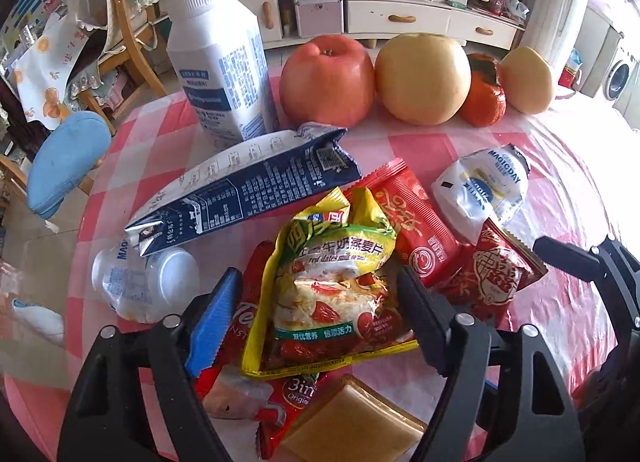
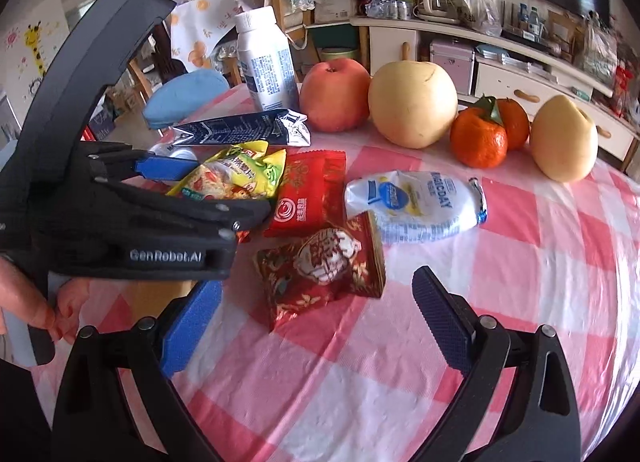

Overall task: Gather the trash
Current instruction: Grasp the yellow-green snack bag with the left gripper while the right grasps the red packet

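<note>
A yellow-green oat packet point(image 1: 332, 290) point(image 2: 236, 173) tops a pile of trash on the pink checked tablecloth point(image 2: 360, 382). My left gripper point(image 1: 318, 274) point(image 2: 230, 185) is open and straddles the packet, one pad at each side. Around it lie a flattened dark blue carton point(image 1: 240, 189), a red sachet point(image 1: 416, 229), a crushed white bottle point(image 1: 484, 189) point(image 2: 416, 201) and a second white bottle point(image 1: 148, 282). My right gripper point(image 2: 316, 282) is open just above a red patterned wrapper point(image 2: 324, 266) point(image 1: 492, 274). A red coffee sachet point(image 1: 296, 398) lies under the packet.
At the back stand an upright white bottle point(image 1: 216, 61), an apple point(image 1: 328, 81), a large pear point(image 1: 424, 77), tangerines point(image 2: 480, 137) and a smaller pear point(image 2: 564, 141). A blue chair cushion point(image 1: 68, 165) sits past the table's left edge. A hand point(image 2: 60, 310) holds the left gripper.
</note>
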